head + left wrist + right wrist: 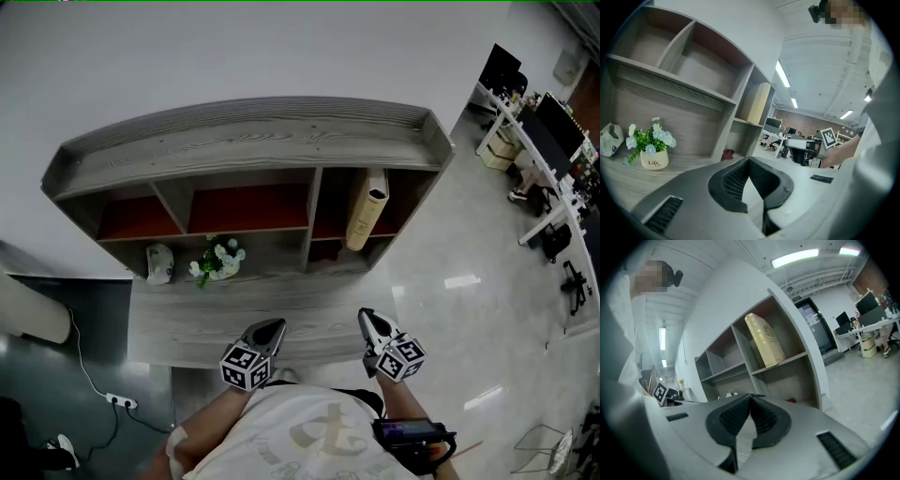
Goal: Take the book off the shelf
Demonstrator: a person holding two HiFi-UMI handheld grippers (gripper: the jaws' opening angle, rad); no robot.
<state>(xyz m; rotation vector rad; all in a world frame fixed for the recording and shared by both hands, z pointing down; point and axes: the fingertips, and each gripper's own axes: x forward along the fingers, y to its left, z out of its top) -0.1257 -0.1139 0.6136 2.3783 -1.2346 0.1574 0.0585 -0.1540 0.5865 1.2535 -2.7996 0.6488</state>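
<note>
- The book (366, 211), cream-coloured, stands in the upper right compartment of the shelf (253, 141), leaning to one side.
- Both tools are held low in front of the shelf, well apart from the book. The book is up and ahead of them.
- The right hand-held gripper (367, 317) is the nearer one, almost straight below the book in the head view. The left hand-held gripper (272, 325) is further to the left.
- Right hand-held gripper: jaws closed together, with nothing between them.
- Left hand-held gripper: jaws also pressed together, holding nothing.
- Count: one book and two hand-held grippers.
- Also on the shelf are one flower pot (217, 261) and one small white object (159, 263), both on the lower level to the left of the book's compartment.
- The upper row has three compartments, and only the right one holds anything.
</note>
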